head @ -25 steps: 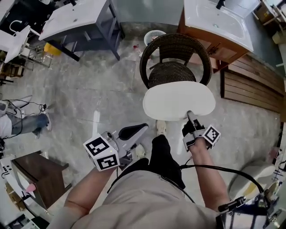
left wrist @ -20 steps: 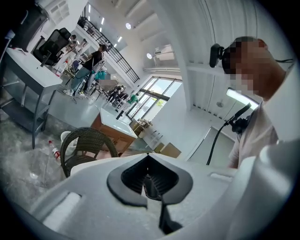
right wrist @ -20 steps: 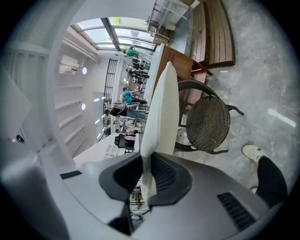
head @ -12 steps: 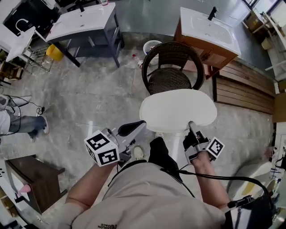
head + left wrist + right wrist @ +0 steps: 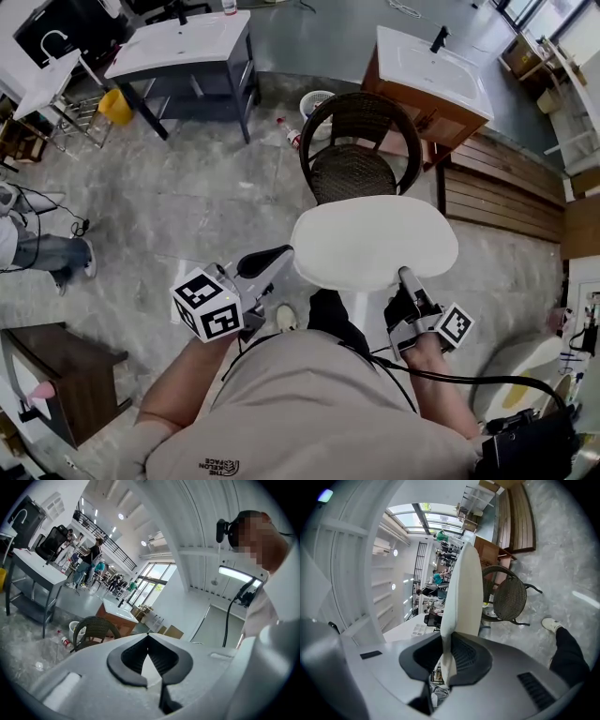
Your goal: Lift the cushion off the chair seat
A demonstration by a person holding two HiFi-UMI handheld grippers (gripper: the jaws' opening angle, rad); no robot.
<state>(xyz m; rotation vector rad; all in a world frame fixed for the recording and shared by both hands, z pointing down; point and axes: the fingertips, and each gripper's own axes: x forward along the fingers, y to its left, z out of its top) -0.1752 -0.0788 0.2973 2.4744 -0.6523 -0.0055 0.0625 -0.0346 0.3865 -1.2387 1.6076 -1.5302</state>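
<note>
The white oval cushion (image 5: 370,242) hangs in the air in front of the dark wicker chair (image 5: 354,173), whose woven seat is bare. My right gripper (image 5: 405,277) is shut on the cushion's near right edge. In the right gripper view the cushion (image 5: 464,588) stands on edge between the pads of the right gripper (image 5: 447,656), with the chair (image 5: 508,597) beyond it. My left gripper (image 5: 277,255) sits just left of the cushion's left edge, its tips met and nothing held. The left gripper view shows the closed left gripper (image 5: 148,641) and the chair (image 5: 93,627) at its left.
A wooden sink cabinet (image 5: 427,70) stands behind the chair on the right, a grey vanity (image 5: 178,47) on the left, a white basket (image 5: 314,98) between them. Wooden slats (image 5: 497,202) lie at right. A dark cabinet (image 5: 47,375) and a person's leg (image 5: 37,253) are at left.
The cushion has risen and come toward me in the right gripper, further off the chair seat. The left gripper has moved up closer to the cushion's left edge.
</note>
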